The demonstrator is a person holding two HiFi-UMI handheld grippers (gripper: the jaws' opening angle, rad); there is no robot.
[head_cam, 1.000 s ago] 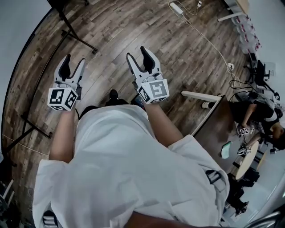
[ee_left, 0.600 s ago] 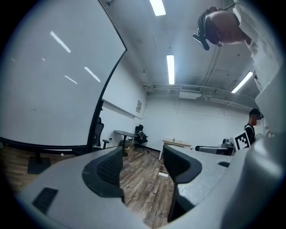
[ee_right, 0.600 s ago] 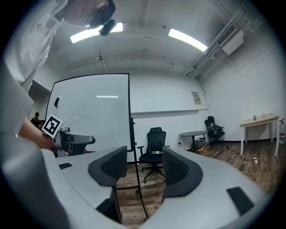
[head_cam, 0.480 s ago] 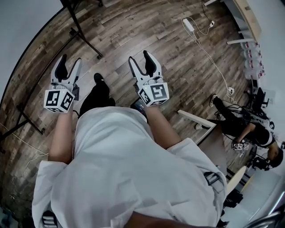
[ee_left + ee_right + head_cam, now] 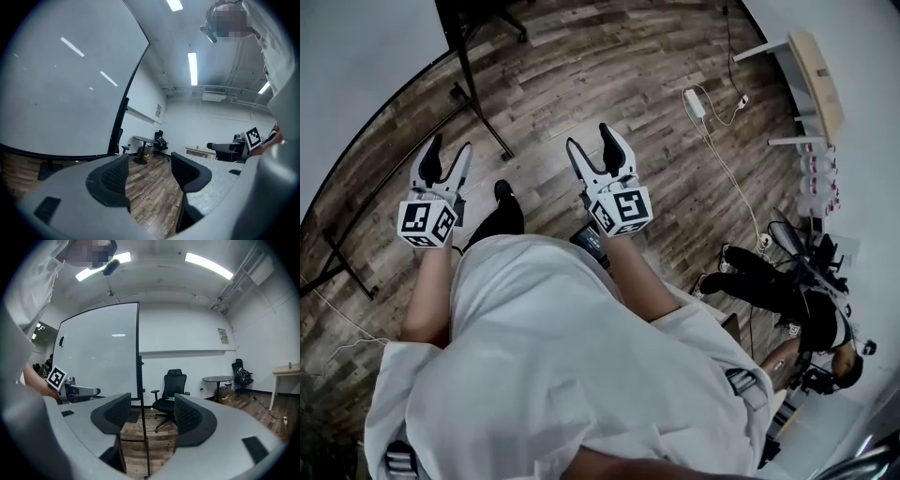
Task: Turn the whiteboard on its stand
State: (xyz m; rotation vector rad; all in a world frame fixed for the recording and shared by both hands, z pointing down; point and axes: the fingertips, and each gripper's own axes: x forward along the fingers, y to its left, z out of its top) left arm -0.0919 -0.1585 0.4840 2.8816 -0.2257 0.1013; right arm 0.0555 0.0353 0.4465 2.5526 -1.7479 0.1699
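Observation:
The whiteboard (image 5: 352,66) fills the head view's upper left, its black stand legs (image 5: 481,111) spreading over the wood floor. It also looms large and close in the left gripper view (image 5: 61,84). In the right gripper view the whiteboard (image 5: 98,352) shows with its dark side post (image 5: 138,380) straight ahead, beyond the jaws. My left gripper (image 5: 447,155) is held open near the board's lower edge, touching nothing. My right gripper (image 5: 592,145) hovers to its right, jaws opening and empty.
A black office chair (image 5: 171,394) and a round table (image 5: 220,379) stand beyond the board. A power strip with its cable (image 5: 695,101) lies on the floor, and a wooden desk (image 5: 816,70) is at the right wall. Another person (image 5: 783,291) sits at the lower right.
The head view has shifted: the stand's legs and board edge have come nearer, and the floor and seated person have slid down and right. Both grippers keep their pose in front of the body.

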